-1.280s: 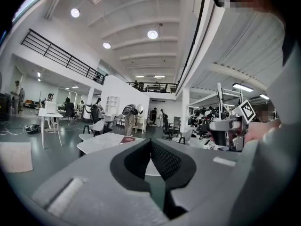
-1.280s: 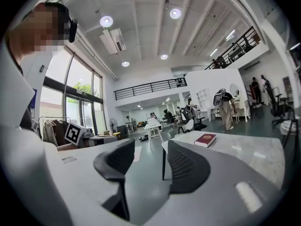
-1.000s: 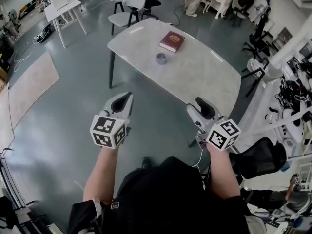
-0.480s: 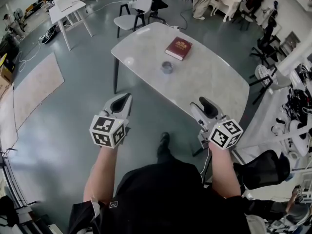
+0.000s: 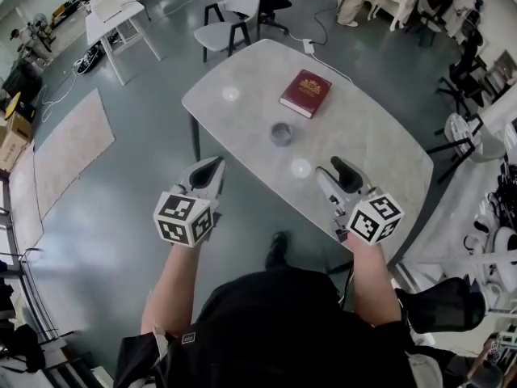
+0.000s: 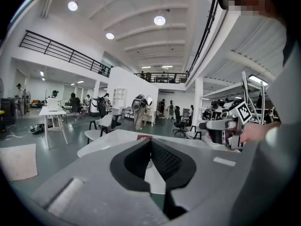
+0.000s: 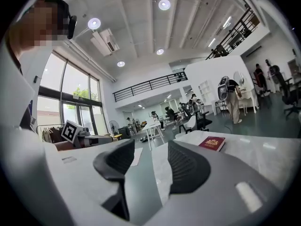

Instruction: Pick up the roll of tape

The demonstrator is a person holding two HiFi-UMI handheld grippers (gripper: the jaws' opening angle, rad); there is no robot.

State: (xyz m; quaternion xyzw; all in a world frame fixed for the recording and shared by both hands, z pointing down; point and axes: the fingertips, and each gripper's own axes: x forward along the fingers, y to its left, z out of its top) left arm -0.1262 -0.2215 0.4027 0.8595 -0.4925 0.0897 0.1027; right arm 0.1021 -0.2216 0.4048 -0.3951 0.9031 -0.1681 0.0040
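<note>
The grey roll of tape (image 5: 281, 133) lies flat near the middle of the white table (image 5: 363, 144), and a red book (image 5: 305, 93) lies beyond it. Both grippers hang in the air short of the table's near edge, well apart from the tape. My left gripper (image 5: 208, 170) is over the floor, with its jaws meeting at the tips (image 6: 150, 144) and nothing in them. My right gripper (image 5: 339, 170) reaches just over the near edge, and its jaws stand apart (image 7: 150, 157) and empty. The book (image 7: 211, 143) shows past the right jaws.
White chairs (image 5: 230, 18) stand at the table's far end, and a small white desk (image 5: 113, 10) is at the far left. A pale rug (image 5: 69, 148) lies on the floor to the left. Black office chairs (image 5: 452, 144) and cluttered equipment line the right side. People stand at the back.
The person has walked toward the table, so the tape and book sit lower and closer in the head view. Both grippers keep the same pose.
</note>
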